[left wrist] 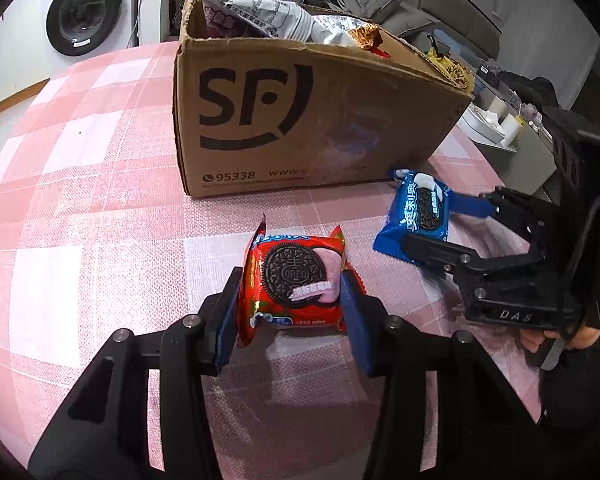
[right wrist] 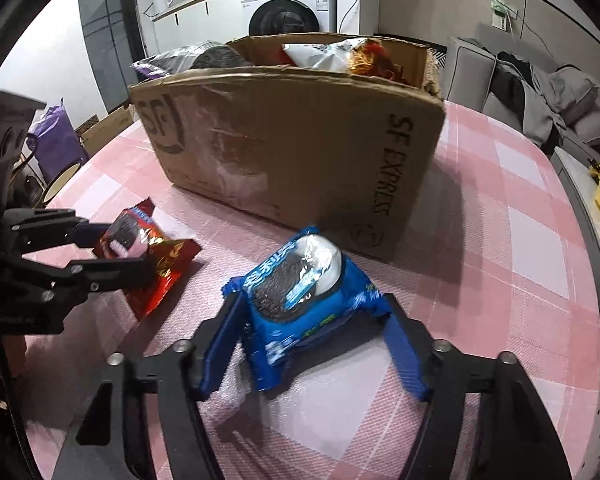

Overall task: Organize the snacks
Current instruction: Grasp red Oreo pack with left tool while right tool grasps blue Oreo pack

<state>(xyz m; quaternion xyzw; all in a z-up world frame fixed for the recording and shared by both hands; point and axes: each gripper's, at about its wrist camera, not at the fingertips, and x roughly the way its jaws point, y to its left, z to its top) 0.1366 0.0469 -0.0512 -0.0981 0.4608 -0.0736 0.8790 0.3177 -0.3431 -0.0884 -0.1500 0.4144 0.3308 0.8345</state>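
the red oreo pack [left wrist: 296,280] sits between the two blue pads of the left gripper [left wrist: 290,300], and the pads press on both of its sides, so the jaws are pinching it. the pack stands a little tilted, with its lower edge on or just above the pink checked tablecloth [left wrist: 100,200]; i cannot tell which. in the right wrist view the same red pack [right wrist: 152,256] is seen from the side, with the left gripper [right wrist: 116,252] closed around it.

the blue oreo pack [right wrist: 300,292] lies between the blue pads of the right gripper [right wrist: 312,328]. the left pad touches the pack's edge and the right pad meets its crimped end, so the jaws are pinching this pack too. it looks lifted at the front, and its back part is near the cloth. in the left wrist view the blue pack [left wrist: 416,212] is just beside the lower corner of the cardboard box [left wrist: 300,120], with the right gripper [left wrist: 448,228] around it.

the two packs are near each other, not touching. the box stands behind them on the table, open at the top, with sf printed on its wall. several snack bags [left wrist: 284,24] stick out over its rim. a washing machine [left wrist: 84,12] stands far behind the table, and a grey sofa [right wrist: 540,92] with clothes on it is at the other side
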